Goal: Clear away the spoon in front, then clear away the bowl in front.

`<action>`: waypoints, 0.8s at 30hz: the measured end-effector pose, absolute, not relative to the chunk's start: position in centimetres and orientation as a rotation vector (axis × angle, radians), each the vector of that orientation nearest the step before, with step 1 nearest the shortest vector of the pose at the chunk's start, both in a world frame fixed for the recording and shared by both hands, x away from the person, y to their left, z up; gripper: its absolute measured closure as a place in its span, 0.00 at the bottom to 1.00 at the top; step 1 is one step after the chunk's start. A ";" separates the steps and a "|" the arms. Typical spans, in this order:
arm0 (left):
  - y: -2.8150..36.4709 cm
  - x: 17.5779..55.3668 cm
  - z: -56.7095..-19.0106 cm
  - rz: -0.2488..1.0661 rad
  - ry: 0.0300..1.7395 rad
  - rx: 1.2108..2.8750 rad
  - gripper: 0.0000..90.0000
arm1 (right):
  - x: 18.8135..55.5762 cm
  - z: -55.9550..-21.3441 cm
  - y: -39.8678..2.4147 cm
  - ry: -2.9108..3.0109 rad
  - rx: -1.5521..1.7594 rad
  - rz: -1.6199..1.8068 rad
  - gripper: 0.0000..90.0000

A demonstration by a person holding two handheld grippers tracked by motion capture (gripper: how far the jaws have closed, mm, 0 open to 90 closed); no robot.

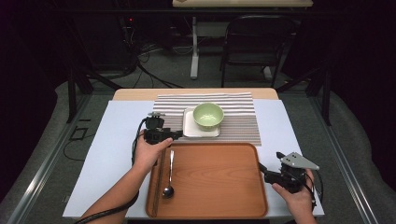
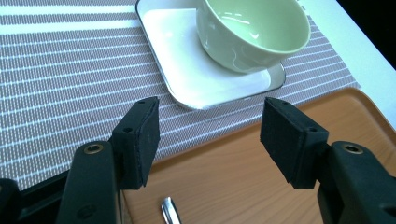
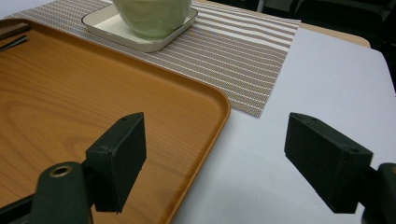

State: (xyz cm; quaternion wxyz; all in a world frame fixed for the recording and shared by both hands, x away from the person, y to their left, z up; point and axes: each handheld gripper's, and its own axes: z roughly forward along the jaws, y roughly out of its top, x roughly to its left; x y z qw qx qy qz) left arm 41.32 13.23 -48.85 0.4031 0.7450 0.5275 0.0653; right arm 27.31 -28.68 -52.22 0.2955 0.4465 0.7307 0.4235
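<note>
Wood-grain tray [image 1: 219, 182] is shown at the near centre of the table, with a spoon [image 1: 169, 179] and dark chopsticks [image 1: 159, 179] lying along its left side. The left gripper [image 2: 210, 135] is held above the tray's far left corner, its jaws spread with nothing between them; the spoon's handle tip [image 2: 169, 210] lies just below. The right gripper [image 3: 233, 163] is held over the tray's right rim, its jaws apart and empty. Beyond the tray, a green bowl [image 1: 208, 115] stands on a white square plate [image 1: 189, 128], itself on a striped mat [image 1: 238, 119]. Judged risks: 1, a low left gripper could catch the tray rim and shift the cutlery; 2, a reach toward the plate could nudge the bowl, which sits off-centre, and slide or tip it.
</note>
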 end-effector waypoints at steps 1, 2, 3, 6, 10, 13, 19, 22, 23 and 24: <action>13.1 41.5 -48.7 0.165 1.337 1.882 0.42 | 27.3 -52.2 -28.7 1.943 1.189 1.127 0.23; 13.1 41.6 -48.7 0.166 1.344 1.885 0.41 | 27.3 -52.2 -28.7 1.943 1.188 1.127 0.23; 12.8 41.9 -48.5 0.152 1.385 1.901 0.41 | 27.3 -52.2 -28.7 1.942 1.188 1.127 0.23; 12.6 42.2 -48.4 0.156 1.396 1.903 0.36 | 27.3 -52.2 -28.7 1.940 1.187 1.128 0.23; 12.0 42.8 -48.0 0.161 1.389 1.886 0.28 | 27.3 -52.2 -28.8 1.932 1.191 1.130 0.23; 11.5 43.3 -47.8 0.167 1.371 1.877 0.23 | 27.3 -52.1 -28.8 1.929 1.192 1.131 0.22; 10.6 44.4 -47.7 0.160 1.368 1.867 0.23 | 27.2 -52.1 -28.8 1.925 1.194 1.129 0.20; 10.2 44.9 -47.6 0.159 1.360 1.862 0.23 | 27.2 -52.1 -28.9 1.920 1.195 1.130 0.20; 10.0 45.1 -47.6 0.159 1.360 1.859 0.23 | 27.2 -52.1 -28.9 1.920 1.195 1.131 0.20; 9.9 45.2 -47.5 0.159 1.361 1.857 0.23 | 27.3 -52.1 -28.9 1.921 1.194 1.130 0.20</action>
